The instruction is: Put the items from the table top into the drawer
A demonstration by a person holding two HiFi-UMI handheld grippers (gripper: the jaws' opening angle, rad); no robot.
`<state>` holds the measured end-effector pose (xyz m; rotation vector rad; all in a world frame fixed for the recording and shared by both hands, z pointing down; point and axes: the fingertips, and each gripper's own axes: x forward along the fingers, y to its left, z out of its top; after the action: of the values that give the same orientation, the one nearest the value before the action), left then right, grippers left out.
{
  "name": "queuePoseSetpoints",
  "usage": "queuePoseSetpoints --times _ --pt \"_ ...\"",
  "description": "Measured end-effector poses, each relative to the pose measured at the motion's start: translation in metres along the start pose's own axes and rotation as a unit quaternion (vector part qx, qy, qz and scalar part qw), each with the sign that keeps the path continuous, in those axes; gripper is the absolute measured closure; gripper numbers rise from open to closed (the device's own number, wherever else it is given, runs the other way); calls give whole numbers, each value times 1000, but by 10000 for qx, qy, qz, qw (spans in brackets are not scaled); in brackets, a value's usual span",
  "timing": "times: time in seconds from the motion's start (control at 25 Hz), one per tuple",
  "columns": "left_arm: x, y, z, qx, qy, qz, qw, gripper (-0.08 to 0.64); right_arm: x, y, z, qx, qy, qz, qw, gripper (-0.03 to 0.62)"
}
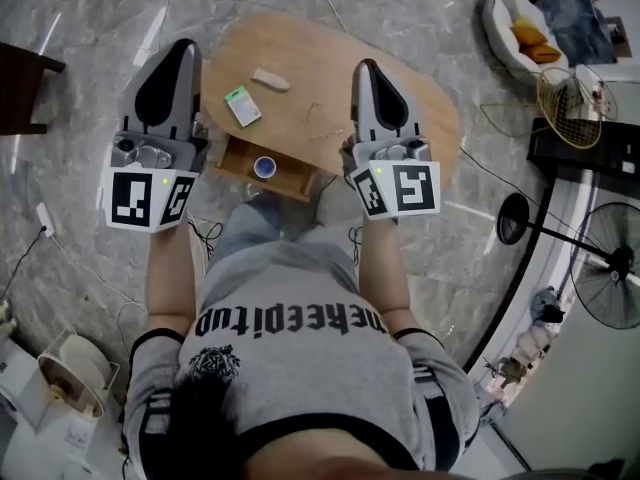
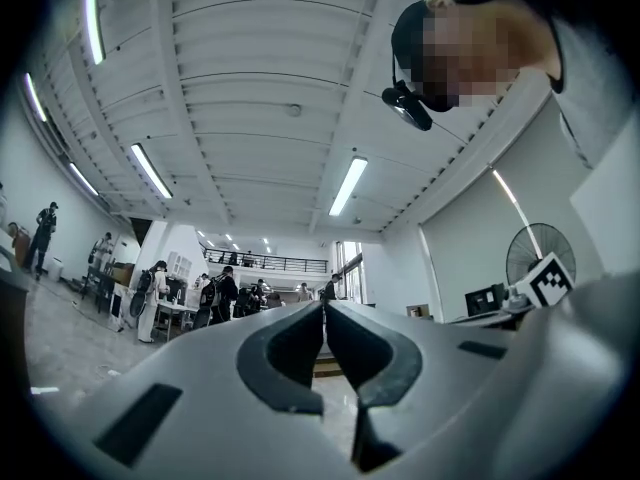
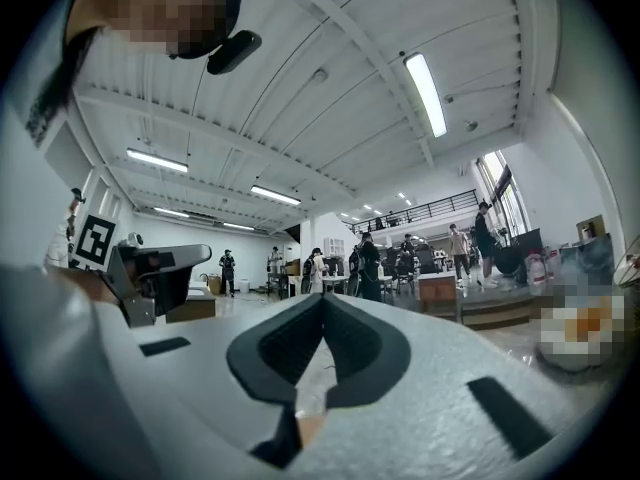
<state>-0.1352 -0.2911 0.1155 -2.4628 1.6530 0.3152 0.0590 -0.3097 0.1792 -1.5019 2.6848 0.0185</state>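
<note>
In the head view a low oval wooden table (image 1: 400, 118) stands in front of me, its drawer (image 1: 292, 182) pulled open toward me. A small round blue-rimmed cup (image 1: 264, 167) sits inside the drawer. On the top lie a green-and-white packet (image 1: 242, 106), a beige oblong piece (image 1: 270, 79) and a thin wire-like item (image 1: 325, 120). My left gripper (image 1: 186, 48) hovers over the table's left edge, shut and holding nothing. My right gripper (image 1: 366, 67) is held over the table's middle, also shut and holding nothing. Both gripper views look out over a hall, jaw tips touching: the left gripper (image 2: 324, 308), the right gripper (image 3: 323, 299).
A standing fan (image 1: 610, 268) and a dark shelf (image 1: 585, 148) stand at the right, with a wire basket (image 1: 570, 103) and a cushioned chair (image 1: 520, 28) beyond. A dark piece of furniture (image 1: 20, 88) is at the left. Cables trail over the marble floor (image 1: 90, 168).
</note>
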Motion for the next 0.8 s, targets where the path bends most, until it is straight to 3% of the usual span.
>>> queuePoseSetpoints --times 0.48,0.8 --pt "33 45 -78 -439 320 -424 9976 548 66 16 -101 135 949 98 9954 594" --pt "29 54 -126 -619 572 -564 9948 548 85 33 -185 233 1684 388 9847 592"
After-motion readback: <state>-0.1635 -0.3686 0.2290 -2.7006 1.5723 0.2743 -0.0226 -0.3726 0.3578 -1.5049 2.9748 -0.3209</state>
